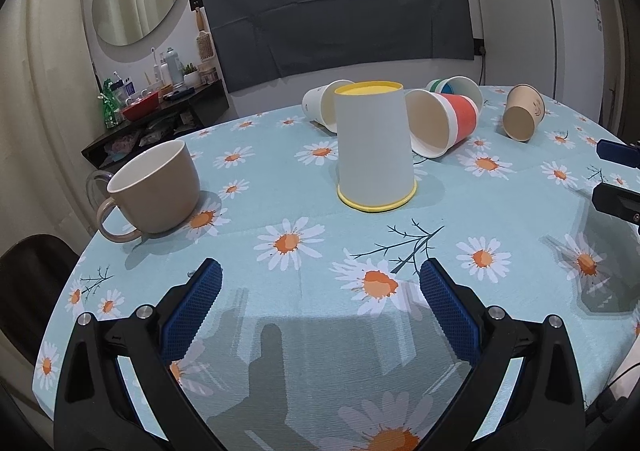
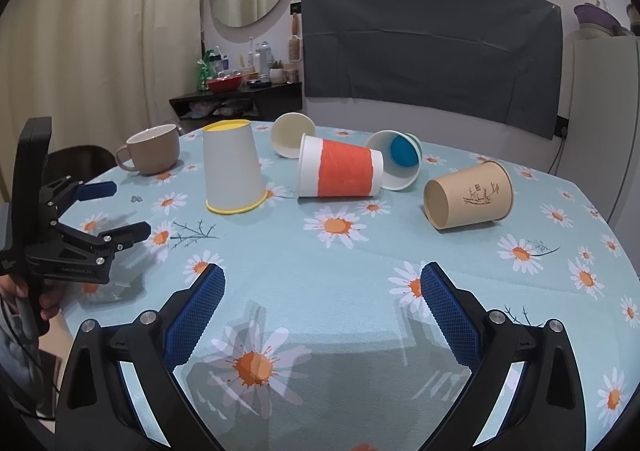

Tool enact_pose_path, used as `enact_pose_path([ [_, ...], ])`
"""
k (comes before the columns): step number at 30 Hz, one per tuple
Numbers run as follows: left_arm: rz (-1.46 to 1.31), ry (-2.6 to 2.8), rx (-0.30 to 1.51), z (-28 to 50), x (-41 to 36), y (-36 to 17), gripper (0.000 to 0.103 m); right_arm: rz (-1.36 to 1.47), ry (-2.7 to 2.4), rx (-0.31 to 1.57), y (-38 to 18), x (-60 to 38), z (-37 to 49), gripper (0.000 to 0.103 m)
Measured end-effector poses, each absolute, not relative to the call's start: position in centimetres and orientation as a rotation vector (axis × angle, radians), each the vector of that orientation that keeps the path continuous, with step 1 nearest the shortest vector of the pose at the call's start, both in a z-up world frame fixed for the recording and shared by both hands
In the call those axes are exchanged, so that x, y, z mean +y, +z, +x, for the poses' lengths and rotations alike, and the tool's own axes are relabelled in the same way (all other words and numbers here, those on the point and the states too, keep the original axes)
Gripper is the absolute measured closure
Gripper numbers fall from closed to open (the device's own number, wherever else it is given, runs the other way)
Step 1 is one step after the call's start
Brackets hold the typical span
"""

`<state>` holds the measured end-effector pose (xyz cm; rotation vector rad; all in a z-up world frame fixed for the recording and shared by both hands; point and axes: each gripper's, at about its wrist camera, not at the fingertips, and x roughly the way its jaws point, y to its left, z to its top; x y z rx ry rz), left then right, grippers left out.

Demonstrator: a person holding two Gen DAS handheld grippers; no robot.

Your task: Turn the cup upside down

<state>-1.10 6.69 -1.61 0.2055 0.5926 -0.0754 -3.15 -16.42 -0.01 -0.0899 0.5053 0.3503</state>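
The left gripper (image 1: 320, 283) is held low over the flowered tablecloth (image 1: 280, 331) with its jaws spread wide and nothing between them; the right gripper (image 2: 322, 283) is likewise wide and empty. Straight ahead of the left gripper, almost on its centre line and well apart from its fingertips, the white cup with the yellow rim (image 1: 374, 147) is seen standing mouth-down, its long axis vertical and its yellow rim flat on the cloth, so that cup is judged to be flipped already. From the right gripper the same cup (image 2: 233, 167) lies ahead and to the left. Four paper cups are seen lying on their sides beyond it: the orange-banded cup (image 2: 339, 173) ahead and only a little left of the right gripper's centre line, its long axis roughly crosswise to the fingers; the cream cup (image 2: 292, 135) behind it; the blue-bottomed cup (image 2: 398, 159) just beside the orange one; and the brown cup (image 2: 468, 195) ahead and to the right, its mouth turned toward the left. The beige mug (image 1: 156, 191) stands upright ahead and to the left of the left gripper. Which vessel is meant next cannot be told; the right gripper is judged nearer to the lying cups, the left nearer to the mug.
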Motion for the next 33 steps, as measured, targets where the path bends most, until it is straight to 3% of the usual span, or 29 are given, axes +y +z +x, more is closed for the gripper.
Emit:
enact_pose_path([
  [33,0.162,-0.087,0.622,-0.72,7.24,-1.57,0.006,-0.094,0.361,0.518,-0.24,-16.25,-3.05,0.009],
])
